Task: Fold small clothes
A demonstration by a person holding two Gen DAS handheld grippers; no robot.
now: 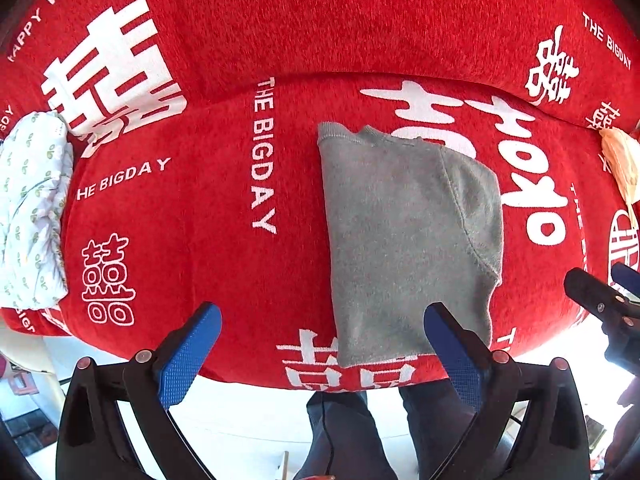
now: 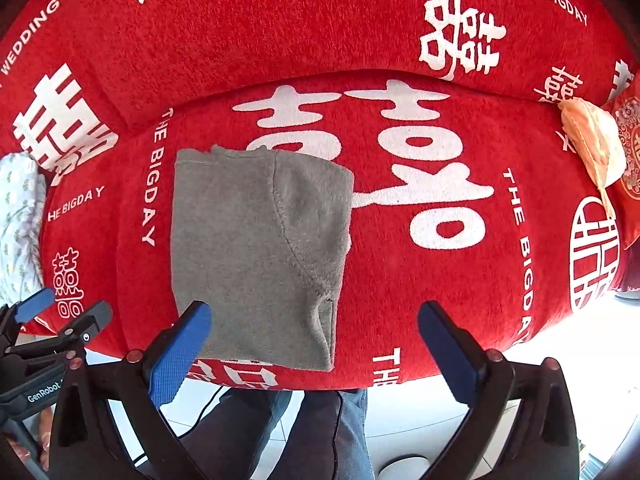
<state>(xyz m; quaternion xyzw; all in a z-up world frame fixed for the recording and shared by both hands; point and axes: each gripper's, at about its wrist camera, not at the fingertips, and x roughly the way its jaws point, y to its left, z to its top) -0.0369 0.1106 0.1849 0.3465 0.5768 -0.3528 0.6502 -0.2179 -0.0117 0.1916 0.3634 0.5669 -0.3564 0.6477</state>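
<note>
folded grey garment (image 1: 408,240), both grippers (image 1: 322,344) (image 2: 314,340) spread apart, embroidered cushion (image 2: 630,148) only in right view

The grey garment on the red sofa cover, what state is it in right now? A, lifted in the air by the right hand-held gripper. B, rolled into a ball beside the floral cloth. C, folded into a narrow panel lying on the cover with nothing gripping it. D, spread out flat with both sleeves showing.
C: the grey garment lies folded on the red cover, and both the left hand-held gripper and right hand-held gripper are open and empty.
</note>
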